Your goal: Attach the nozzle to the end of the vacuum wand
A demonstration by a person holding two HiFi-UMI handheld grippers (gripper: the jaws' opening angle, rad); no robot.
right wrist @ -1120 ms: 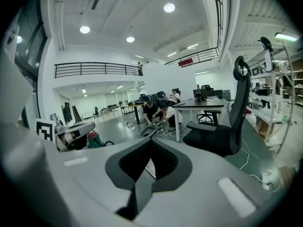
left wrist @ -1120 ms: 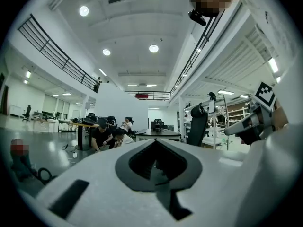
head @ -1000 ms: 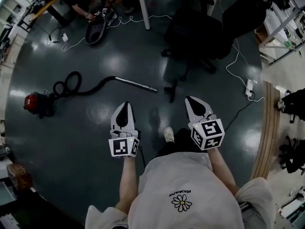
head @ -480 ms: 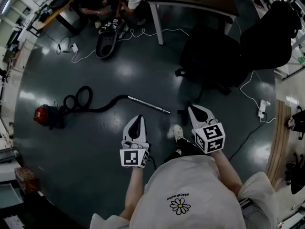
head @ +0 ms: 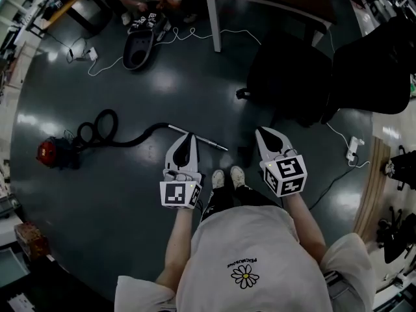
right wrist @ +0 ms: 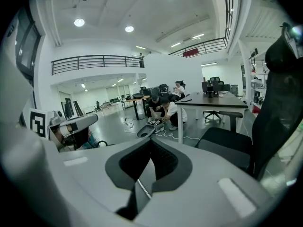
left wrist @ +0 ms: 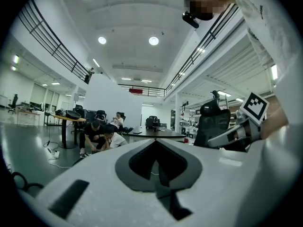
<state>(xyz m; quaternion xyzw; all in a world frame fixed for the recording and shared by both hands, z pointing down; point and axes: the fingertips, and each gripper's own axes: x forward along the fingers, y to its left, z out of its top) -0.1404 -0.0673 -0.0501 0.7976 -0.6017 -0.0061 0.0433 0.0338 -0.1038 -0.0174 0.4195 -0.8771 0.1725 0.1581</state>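
The left gripper (head: 187, 137) and the right gripper (head: 265, 132) are being held side by side, both clenched on nothing. The vacuum wand (head: 211, 143) is being left lying on the floor (head: 130, 194), crossed in the head view by the left gripper's tip. The dark nozzle (head: 244, 155) is being left apart from the wand's end, near the right gripper.

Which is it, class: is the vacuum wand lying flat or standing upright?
Lying flat: the head view shows the vacuum wand stretched along the floor.
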